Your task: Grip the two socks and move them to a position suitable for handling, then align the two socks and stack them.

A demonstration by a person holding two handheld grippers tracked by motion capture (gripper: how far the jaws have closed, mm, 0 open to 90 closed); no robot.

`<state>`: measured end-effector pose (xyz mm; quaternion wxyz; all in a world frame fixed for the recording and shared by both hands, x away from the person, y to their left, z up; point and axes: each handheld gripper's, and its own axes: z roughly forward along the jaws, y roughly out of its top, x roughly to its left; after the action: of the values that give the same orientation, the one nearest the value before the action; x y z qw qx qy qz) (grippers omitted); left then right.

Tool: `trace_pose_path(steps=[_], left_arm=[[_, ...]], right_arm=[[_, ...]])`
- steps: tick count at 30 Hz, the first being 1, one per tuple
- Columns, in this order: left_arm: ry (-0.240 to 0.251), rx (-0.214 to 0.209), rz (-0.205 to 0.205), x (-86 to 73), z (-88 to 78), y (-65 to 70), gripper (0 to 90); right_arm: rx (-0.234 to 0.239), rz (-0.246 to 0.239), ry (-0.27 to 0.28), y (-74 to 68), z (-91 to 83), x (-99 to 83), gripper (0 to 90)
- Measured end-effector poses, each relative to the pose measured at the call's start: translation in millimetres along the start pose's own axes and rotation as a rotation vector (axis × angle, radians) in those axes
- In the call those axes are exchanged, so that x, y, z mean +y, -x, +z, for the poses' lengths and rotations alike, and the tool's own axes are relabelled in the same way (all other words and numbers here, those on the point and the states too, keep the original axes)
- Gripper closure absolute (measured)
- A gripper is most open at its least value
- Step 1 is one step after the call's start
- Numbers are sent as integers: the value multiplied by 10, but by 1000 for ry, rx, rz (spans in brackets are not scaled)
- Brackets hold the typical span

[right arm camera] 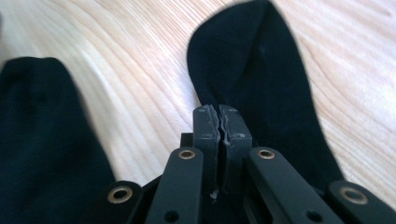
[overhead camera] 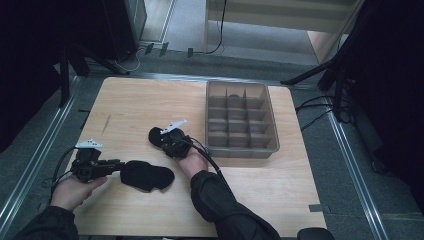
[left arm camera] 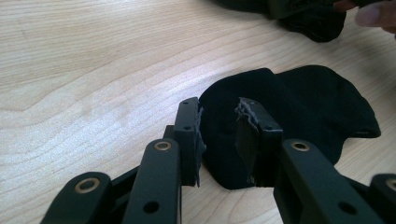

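Two black socks lie on a wooden table (overhead camera: 280,190). One sock (overhead camera: 147,176) (left arm camera: 303,107) is spread flat at the front left. My left gripper (overhead camera: 120,166) (left arm camera: 219,126) is at its left end, jaws apart, with the sock's edge in the gap and no clear pinch. The other sock (overhead camera: 156,136) (right arm camera: 261,79) lies near the table's middle. My right gripper (overhead camera: 164,141) (right arm camera: 219,122) has its jaws pressed together on that sock's near end. The first sock (right arm camera: 37,140) also appears at the left of the right gripper view.
A grey-brown divided tray (overhead camera: 274,130) with several compartments stands at the back right of the table, close beside the right hand. Cables trail from both grippers. Beyond the table are metal floor rails, dark stands and a pale cabinet.
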<state>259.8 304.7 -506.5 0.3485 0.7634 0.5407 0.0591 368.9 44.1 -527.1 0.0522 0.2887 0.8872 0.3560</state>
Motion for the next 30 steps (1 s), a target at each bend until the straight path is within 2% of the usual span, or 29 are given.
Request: trace_pose_path(steps=[7,14,23,30], left_arm=[[5,0,-5,-2,-8,-3,689],[-1,1,-6,-5,-8,-13,689],[1,-1,-13,-4,-7,-18,689],[-2,5,-13,-7,-17,-27,688]], right_arm=[[32,-25,7,-67,-122,56,872],[56,-25,4,-93,-203,87,873],[67,-33,4,-97,-302,128,873],[88,-66,18,-187,-429,182,874]])
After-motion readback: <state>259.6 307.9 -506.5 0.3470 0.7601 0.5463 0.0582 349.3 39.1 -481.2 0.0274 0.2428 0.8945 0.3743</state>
